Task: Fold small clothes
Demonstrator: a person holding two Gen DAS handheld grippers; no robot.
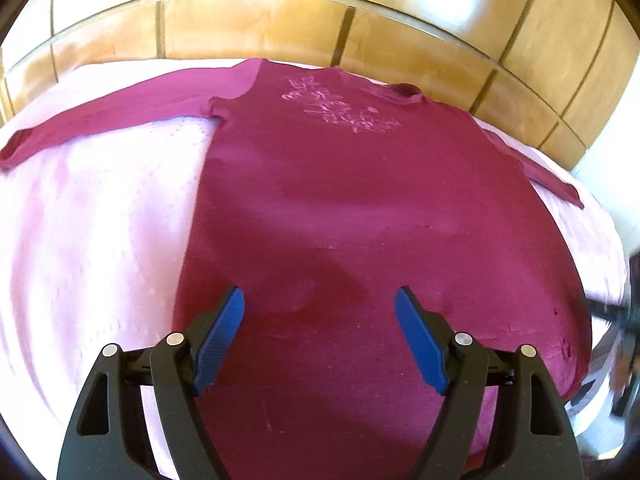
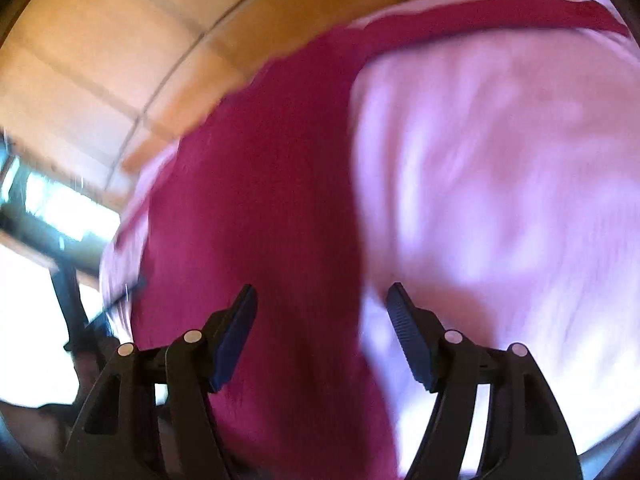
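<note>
A magenta long-sleeved shirt (image 1: 340,200) with a pale pink print on the chest lies flat, face up, on a pink cloth (image 1: 100,220). Both sleeves are spread out sideways, neckline at the far end. My left gripper (image 1: 319,300) is open and empty, hovering above the shirt's lower body. The right wrist view is blurred by motion. It shows the shirt (image 2: 260,220) from its side edge with one sleeve stretched across the top. My right gripper (image 2: 321,298) is open and empty above the shirt's edge where it meets the pink cloth (image 2: 500,200).
The pink cloth covers a round glass table whose rim (image 1: 400,16) curves at the back. Orange-brown floor tiles (image 1: 260,20) lie beyond. A dark blurred shape (image 1: 624,320) sits at the right edge. Bright window light and dark furniture legs (image 2: 68,300) show at left in the right wrist view.
</note>
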